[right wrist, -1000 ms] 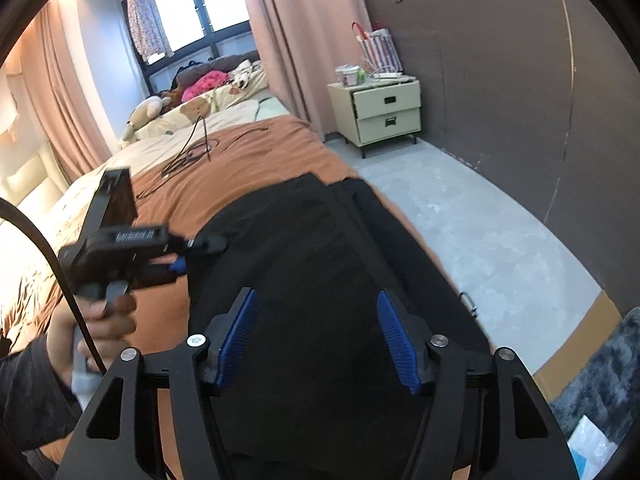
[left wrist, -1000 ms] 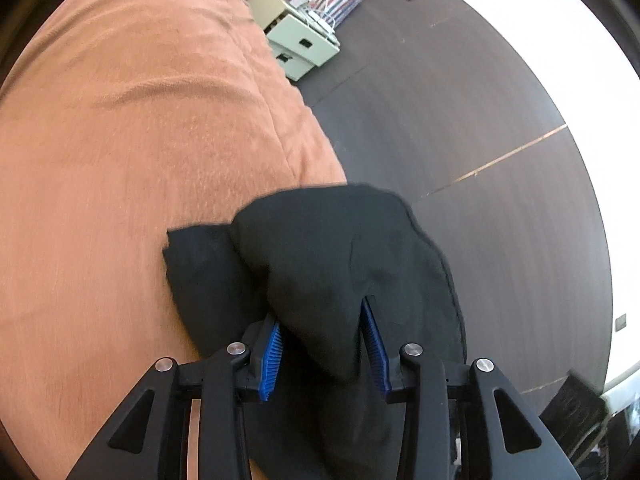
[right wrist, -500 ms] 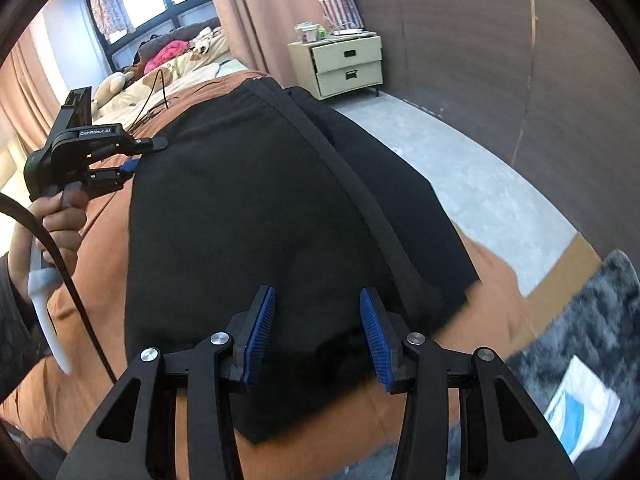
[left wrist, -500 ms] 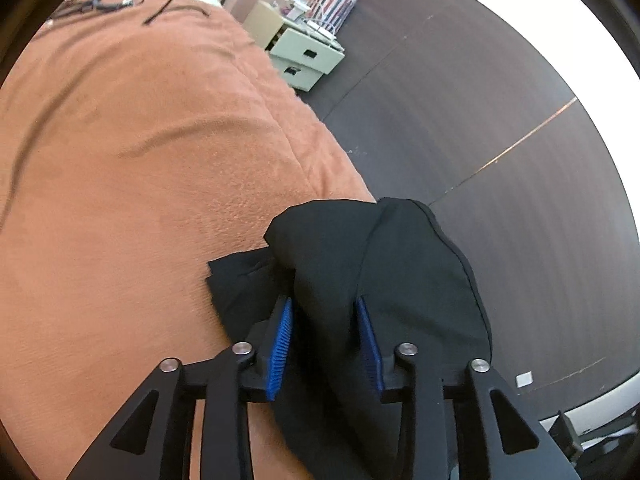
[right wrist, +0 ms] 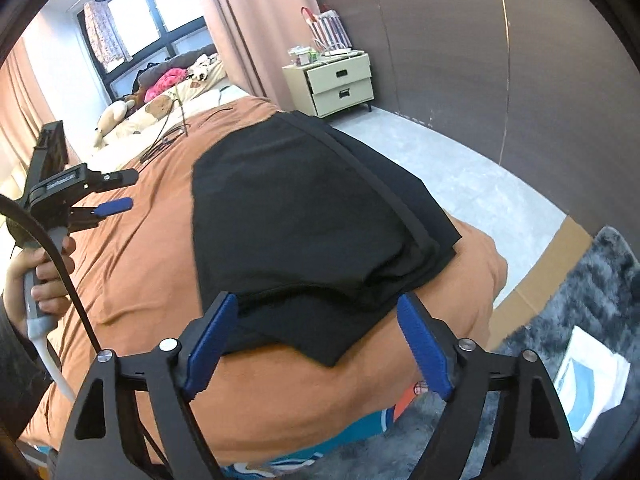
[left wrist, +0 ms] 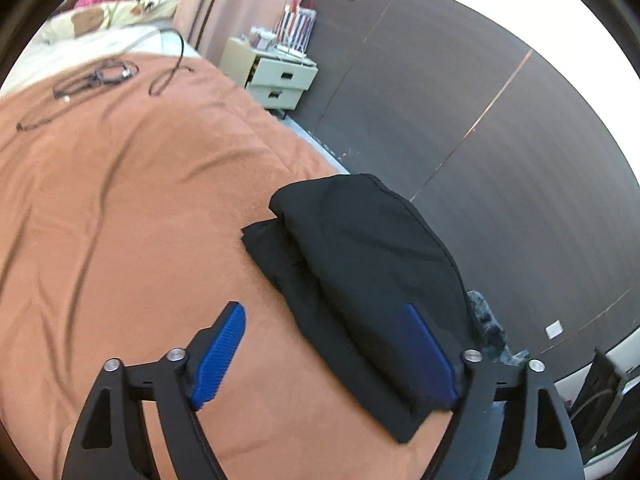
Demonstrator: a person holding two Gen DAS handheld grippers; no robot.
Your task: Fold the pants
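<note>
Lying folded on the orange blanket, the black pants sit at the bed's foot corner, near the edge next to the grey floor. Layers stacked, lower layer sticking out past the top one at the near corner and along the floor side.

Left gripper: jaws have just been opening, now spread wide, nothing pinched. Its right blue pad overlaps the pants' near edge in the left wrist view; contact can't be told. Left pad is over bare blanket beside the pants. In the right wrist view this gripper is held by a hand off to the pants' left, clear of the cloth, a black cable trailing from it.

Right gripper: jaws also just been opening, now apart, not clamped. The pants' near corner shows between the two blue pads; left pad is right at the cloth's edge, right pad apart from it.

Beyond the pants: loose black cords on the blanket, cream nightstand by the dark wall, pink curtain. Grey shaggy rug and a white bag on the floor past the bed corner.
</note>
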